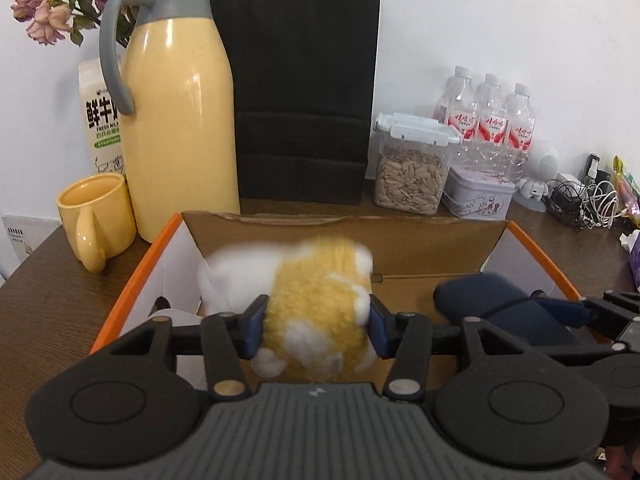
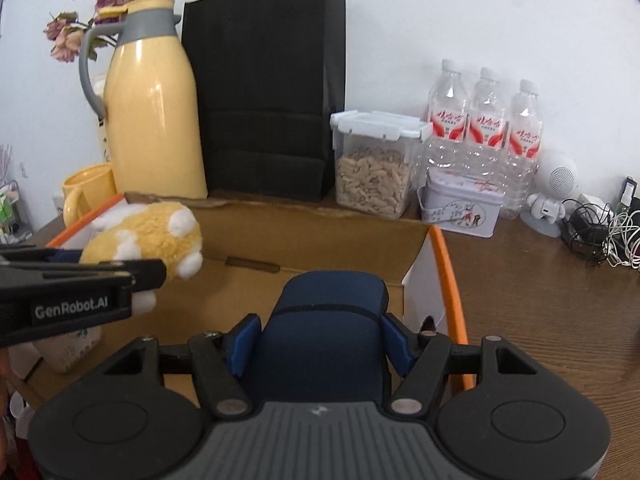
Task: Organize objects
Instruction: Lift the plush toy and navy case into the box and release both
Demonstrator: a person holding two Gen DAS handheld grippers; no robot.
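A cardboard box with an orange rim (image 1: 132, 276) stands open on the brown table. My left gripper (image 1: 316, 320) is shut on a yellow-and-white plush toy (image 1: 316, 280), its blue pads pressing both flanks, held over the box's left half. My right gripper (image 2: 320, 340) is shut on a dark navy padded case (image 2: 328, 304), over the box's right half near the orange rim (image 2: 452, 276). The right wrist view shows the left gripper (image 2: 148, 276) with the plush toy (image 2: 152, 232) at the left. The navy case (image 1: 480, 292) also shows at the right of the left wrist view.
Behind the box stand a yellow jug (image 1: 176, 120), a yellow mug (image 1: 96, 216), a milk carton (image 1: 100, 120), a black paper bag (image 1: 304, 92), a seed container (image 1: 412, 176), a tin (image 1: 480, 196) and three water bottles (image 1: 488, 120). Cables (image 1: 584, 204) lie far right.
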